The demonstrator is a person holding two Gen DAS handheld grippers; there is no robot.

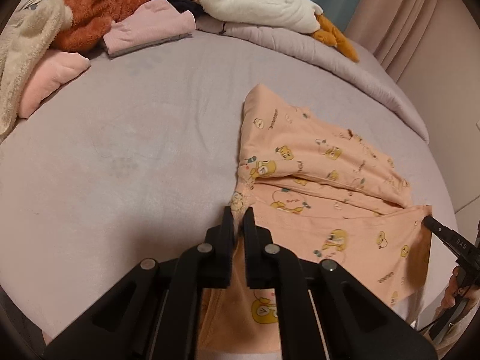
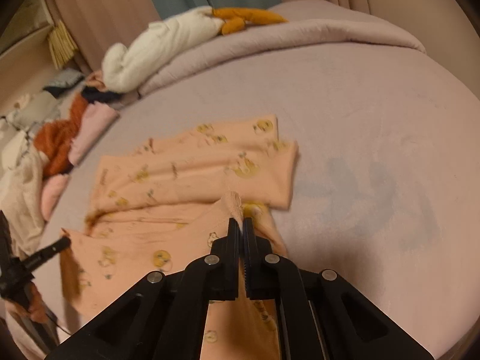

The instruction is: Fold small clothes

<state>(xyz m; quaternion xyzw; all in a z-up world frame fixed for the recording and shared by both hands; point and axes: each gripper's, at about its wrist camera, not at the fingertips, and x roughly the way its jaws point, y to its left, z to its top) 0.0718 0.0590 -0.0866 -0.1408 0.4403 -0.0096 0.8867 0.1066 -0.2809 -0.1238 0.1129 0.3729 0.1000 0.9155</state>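
Observation:
A small peach garment (image 1: 324,180) printed with yellow cartoon figures lies on the mauve bed sheet (image 1: 135,150), its far part folded over. My left gripper (image 1: 239,213) is shut on the garment's near left corner, which bunches up between the fingers. In the right wrist view the same garment (image 2: 186,174) spreads to the left, and my right gripper (image 2: 240,225) is shut on its near right corner. Each gripper shows in the other's view as a black tip on the cloth's edge: the right gripper (image 1: 432,225) and the left gripper (image 2: 61,244). The near hem hangs lifted between them.
Folded pink clothes (image 1: 150,27), a rust fleece (image 1: 90,12) and a cream blanket (image 1: 24,60) lie at the back left. A white plush goose (image 1: 255,3) rests on a rolled quilt (image 1: 345,69) at the back. Curtains (image 1: 405,15) hang behind. A hand (image 1: 453,294) holds the right tool.

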